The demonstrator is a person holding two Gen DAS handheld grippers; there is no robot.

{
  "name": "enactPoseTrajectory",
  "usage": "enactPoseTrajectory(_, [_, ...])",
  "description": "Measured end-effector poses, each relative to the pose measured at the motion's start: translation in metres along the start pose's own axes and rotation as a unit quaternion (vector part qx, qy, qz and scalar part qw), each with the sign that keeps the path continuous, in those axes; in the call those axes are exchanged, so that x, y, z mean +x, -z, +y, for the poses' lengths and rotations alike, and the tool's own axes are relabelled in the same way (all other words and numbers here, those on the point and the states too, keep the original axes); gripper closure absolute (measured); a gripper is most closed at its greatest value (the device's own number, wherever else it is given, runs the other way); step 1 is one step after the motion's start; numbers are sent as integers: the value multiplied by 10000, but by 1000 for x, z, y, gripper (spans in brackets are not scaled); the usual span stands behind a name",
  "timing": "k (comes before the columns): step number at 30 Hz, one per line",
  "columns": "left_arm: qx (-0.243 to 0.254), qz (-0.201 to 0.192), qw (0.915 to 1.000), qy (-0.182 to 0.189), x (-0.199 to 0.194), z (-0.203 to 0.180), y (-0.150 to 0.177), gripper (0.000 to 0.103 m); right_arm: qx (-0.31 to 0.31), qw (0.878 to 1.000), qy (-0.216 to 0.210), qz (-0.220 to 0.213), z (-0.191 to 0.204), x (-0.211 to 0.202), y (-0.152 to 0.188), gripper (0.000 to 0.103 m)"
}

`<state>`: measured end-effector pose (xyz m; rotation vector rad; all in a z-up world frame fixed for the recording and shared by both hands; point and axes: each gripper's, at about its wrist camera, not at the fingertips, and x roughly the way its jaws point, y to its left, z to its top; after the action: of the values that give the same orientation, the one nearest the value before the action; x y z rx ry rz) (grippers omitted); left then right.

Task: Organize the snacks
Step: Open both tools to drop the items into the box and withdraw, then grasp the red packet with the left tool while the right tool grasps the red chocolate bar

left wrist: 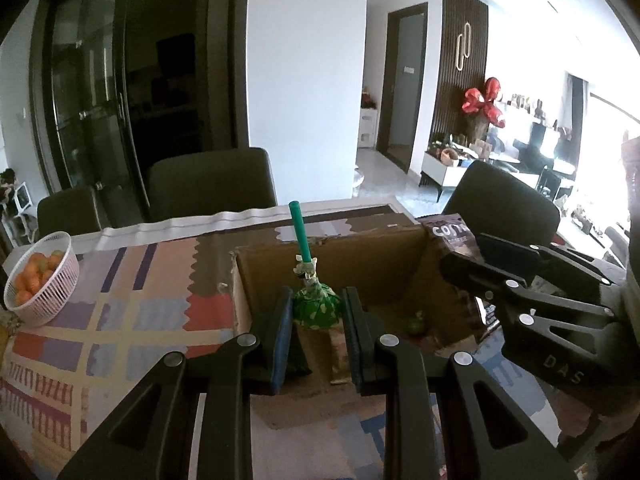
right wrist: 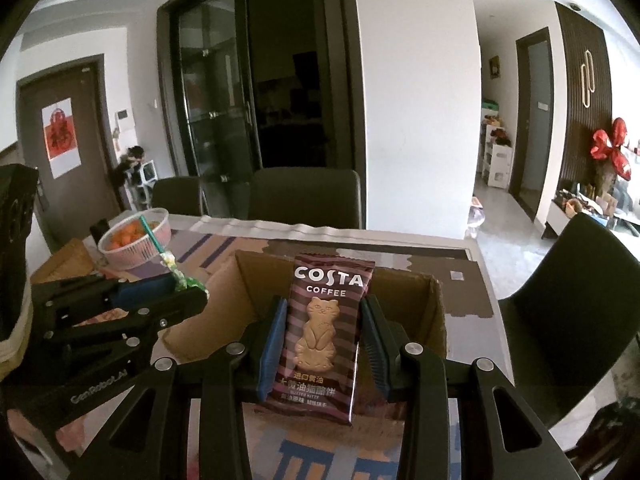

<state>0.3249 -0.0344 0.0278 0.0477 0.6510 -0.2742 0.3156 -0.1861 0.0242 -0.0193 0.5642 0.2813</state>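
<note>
My left gripper [left wrist: 318,312] is shut on a green-wrapped lollipop [left wrist: 316,306] with a teal stick, held upright over the near edge of an open cardboard box [left wrist: 360,256]. A small green item [left wrist: 416,325] lies on the box floor. My right gripper [right wrist: 324,332] is shut on a brown Costa Coffee biscuit packet [right wrist: 322,336], held upright above the same box [right wrist: 434,304]. The right gripper [left wrist: 472,268] with the packet [left wrist: 450,236] shows at the right of the left wrist view; the left gripper [right wrist: 188,286] with the lollipop [right wrist: 190,282] shows at the left of the right wrist view.
The box stands on a table with a patterned cloth [left wrist: 120,300]. A white basket of oranges [left wrist: 42,284] sits at the table's left; it also shows in the right wrist view [right wrist: 136,238]. Dark chairs [left wrist: 212,184] stand along the far side and at the right [right wrist: 572,292].
</note>
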Motion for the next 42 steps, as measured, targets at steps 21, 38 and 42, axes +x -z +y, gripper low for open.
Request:
enactPoseTrajectory(21, [-58, -230, 9983, -541, -55, -3, 28, 38, -243, 9991, 298, -160, 17, -41, 16, 34])
enactPoseTrajectory(38, [127, 68, 9981, -599, -92, -19, 90, 32, -625, 9976, 173, 256, 40, -81, 72, 33])
enactPoseTrajectory(42, [116, 289, 9981, -537, -90, -22, 107, 31, -642, 9967, 116, 474, 40, -81, 86, 33])
